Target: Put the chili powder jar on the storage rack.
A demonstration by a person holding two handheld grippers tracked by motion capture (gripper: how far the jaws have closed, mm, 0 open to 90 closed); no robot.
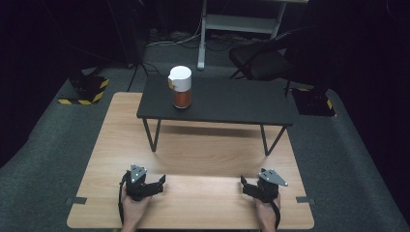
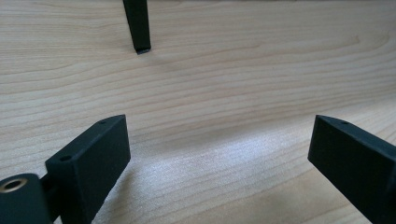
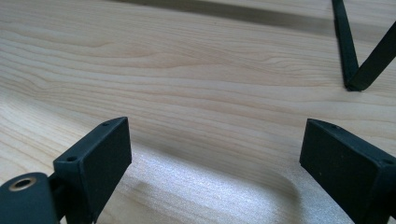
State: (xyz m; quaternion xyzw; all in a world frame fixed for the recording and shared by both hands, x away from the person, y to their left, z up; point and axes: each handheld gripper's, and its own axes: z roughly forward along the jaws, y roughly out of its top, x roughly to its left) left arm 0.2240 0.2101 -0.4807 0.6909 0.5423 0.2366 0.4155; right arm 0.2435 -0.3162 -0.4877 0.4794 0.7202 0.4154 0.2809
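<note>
Wooden table [image 1: 193, 159], black riser [image 1: 232, 104], white-lidded jar [image 1: 181, 87]

One wooden counter [image 1: 193, 203]; one small black raised table [image 1: 232, 104] standing on it, with two pairs of slanted black legs [image 1: 153, 135] in the high view; one jar [image 1: 181, 87] on that black table, white-lidded with orange-brown contents; two grippers, the left gripper [image 1: 157, 183] and the right gripper [image 1: 246, 186], each with two black jaws set wide apart; two hands, one behind each gripper; one dark folding chair [image 1: 261, 60] on the floor beyond; two yellow-and-black striped bases [image 1: 87, 92] at the floor's sides.
</note>
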